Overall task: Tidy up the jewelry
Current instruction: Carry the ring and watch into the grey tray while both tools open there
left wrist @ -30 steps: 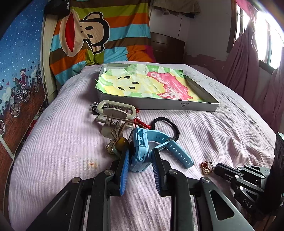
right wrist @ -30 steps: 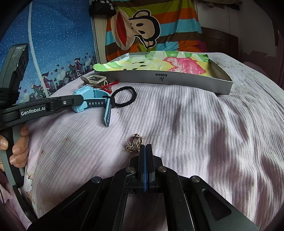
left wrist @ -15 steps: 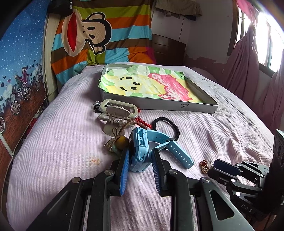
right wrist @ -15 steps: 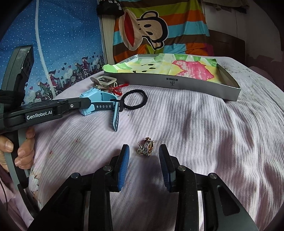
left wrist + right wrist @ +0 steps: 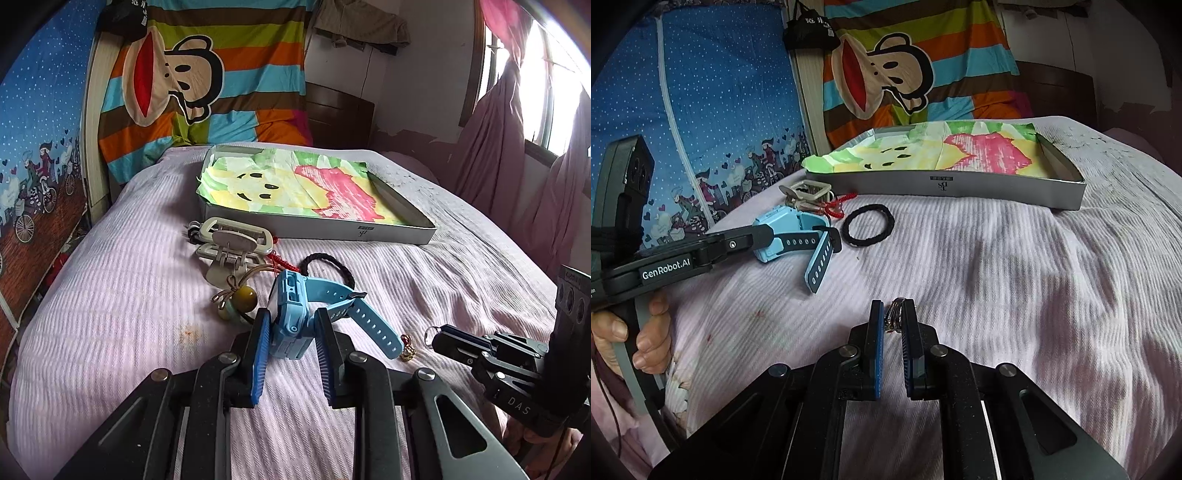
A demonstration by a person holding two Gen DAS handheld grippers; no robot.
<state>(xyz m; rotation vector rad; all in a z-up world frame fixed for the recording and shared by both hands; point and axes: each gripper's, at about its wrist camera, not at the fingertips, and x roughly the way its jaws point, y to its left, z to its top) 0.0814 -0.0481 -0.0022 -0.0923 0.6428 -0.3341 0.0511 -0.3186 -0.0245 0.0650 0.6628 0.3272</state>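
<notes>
My left gripper [image 5: 291, 325] is shut on a light blue watch [image 5: 295, 314] and holds its body between the blue pads, with the strap [image 5: 373, 328] hanging to the right. The watch also shows in the right wrist view [image 5: 786, 236]. My right gripper [image 5: 893, 314] is shut on a small metal ring trinket [image 5: 894, 314] just above the bedspread; it also shows in the left wrist view [image 5: 448, 336]. A grey box lined with coloured paper [image 5: 332, 225] lies farther up the bed.
On the pink striped bedspread lie a beige hair claw [image 5: 232, 240], a black hair tie [image 5: 328, 266], a red cord [image 5: 280, 260], a bead charm [image 5: 243, 299] and a small gold trinket [image 5: 406, 350]. A blue wall runs along the left.
My right gripper opened around the ring trinket, then closed on it. My left gripper kept its hold on the watch and lifted it slightly.
</notes>
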